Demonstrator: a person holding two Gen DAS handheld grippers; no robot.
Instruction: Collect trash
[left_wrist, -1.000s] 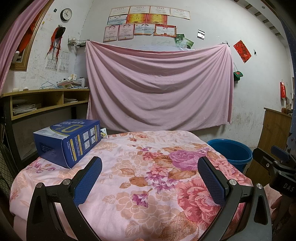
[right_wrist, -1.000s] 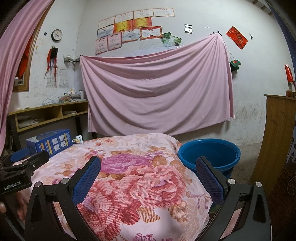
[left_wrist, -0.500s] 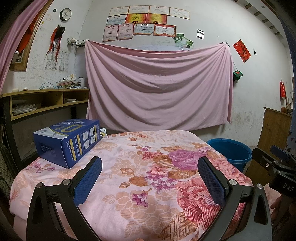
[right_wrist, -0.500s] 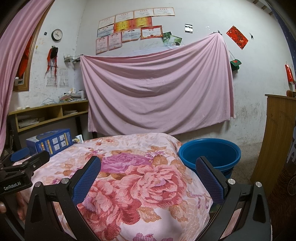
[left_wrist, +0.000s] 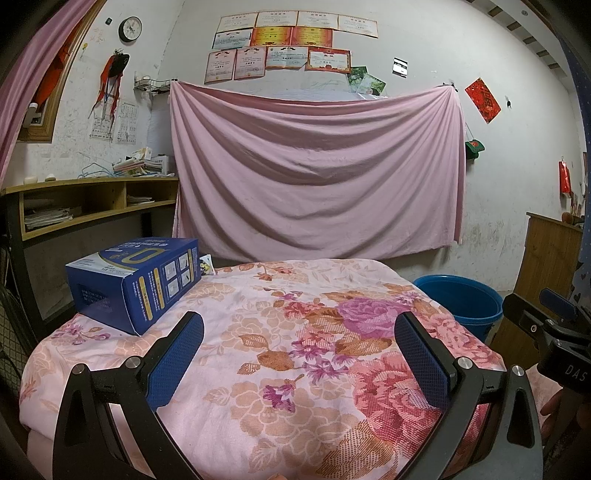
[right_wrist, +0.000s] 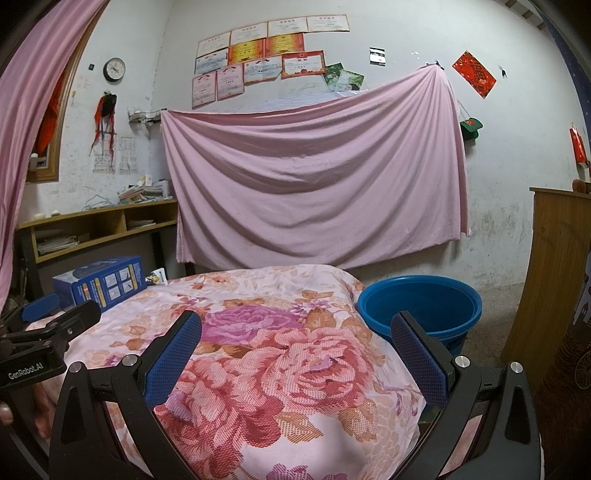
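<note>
A blue cardboard box (left_wrist: 133, 280) lies on the far left of a table under a floral cloth (left_wrist: 295, 332); it also shows in the right wrist view (right_wrist: 99, 282). A small white packet (left_wrist: 206, 265) lies just behind it. A blue plastic bucket (right_wrist: 421, 306) stands on the floor right of the table, also seen in the left wrist view (left_wrist: 460, 302). My left gripper (left_wrist: 299, 339) is open and empty, above the near middle of the cloth. My right gripper (right_wrist: 295, 339) is open and empty, above the table's near right part.
A pink sheet (left_wrist: 314, 173) hangs on the back wall. A wooden shelf desk (left_wrist: 92, 199) with papers stands at the left. A wooden cabinet (right_wrist: 554, 280) stands at the right beside the bucket.
</note>
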